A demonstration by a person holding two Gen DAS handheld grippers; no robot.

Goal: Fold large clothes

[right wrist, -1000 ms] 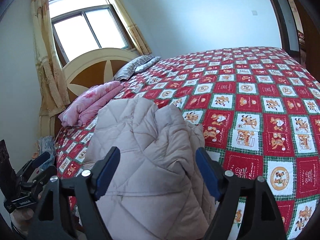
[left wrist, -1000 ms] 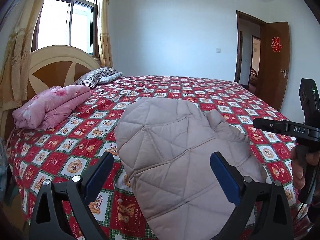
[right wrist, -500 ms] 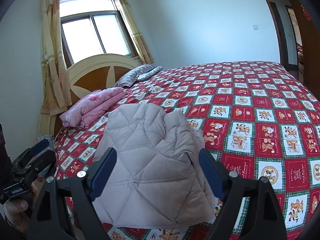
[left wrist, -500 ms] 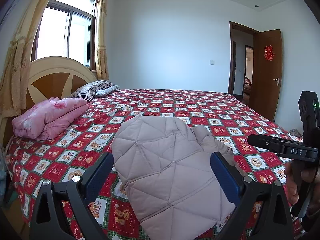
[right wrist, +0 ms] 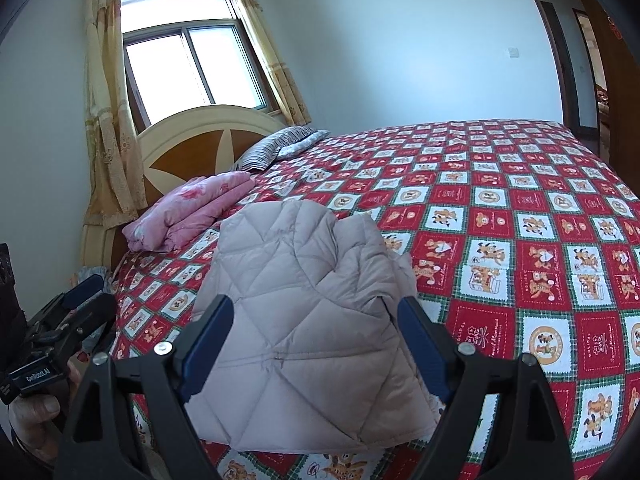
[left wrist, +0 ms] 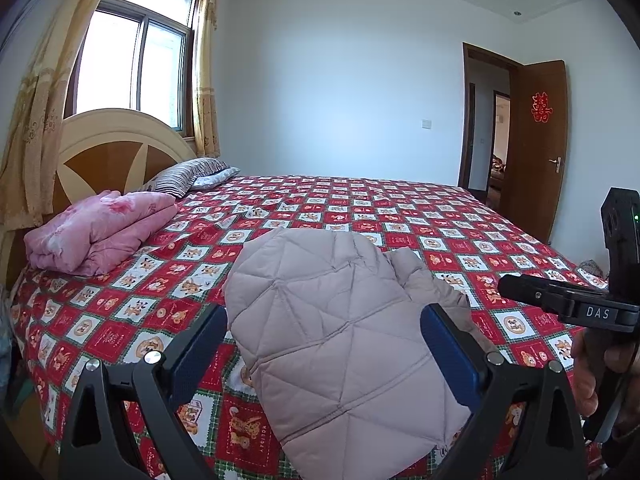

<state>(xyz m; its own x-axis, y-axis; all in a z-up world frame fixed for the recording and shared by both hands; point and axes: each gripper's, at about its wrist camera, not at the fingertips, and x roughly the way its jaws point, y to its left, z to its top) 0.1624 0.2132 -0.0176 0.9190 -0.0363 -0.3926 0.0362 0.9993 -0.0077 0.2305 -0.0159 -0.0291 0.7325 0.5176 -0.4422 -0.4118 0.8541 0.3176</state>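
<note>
A quilted beige jacket [left wrist: 340,332] is lying folded into a compact bundle at the near edge of the bed [left wrist: 400,208], its near hem reaching almost to the mattress edge. The left gripper [left wrist: 322,354] is hovering in front of it with its fingers [left wrist: 196,348] spread wide and holding nothing; the right gripper [right wrist: 316,344] is likewise standing wide apart and empty, its jaws having just been opening, with the jacket showing beyond the gap rather than pinched.

The risk from here, as I judge it, is the bundle springing apart: the puffy padding is pushing back against the folds, and a sleeve section is already bulging out along the right side. The smooth shell could also be sliding on the bedspread toward the near edge if nudged.

The jacket is soft, thick and stitched in diamond panels. The bedspread is a flat red-and-white checked print with cartoon bears. A folded pink blanket [left wrist: 100,232] is resting far left, beside the curved wooden headboard [left wrist: 116,148].
</note>
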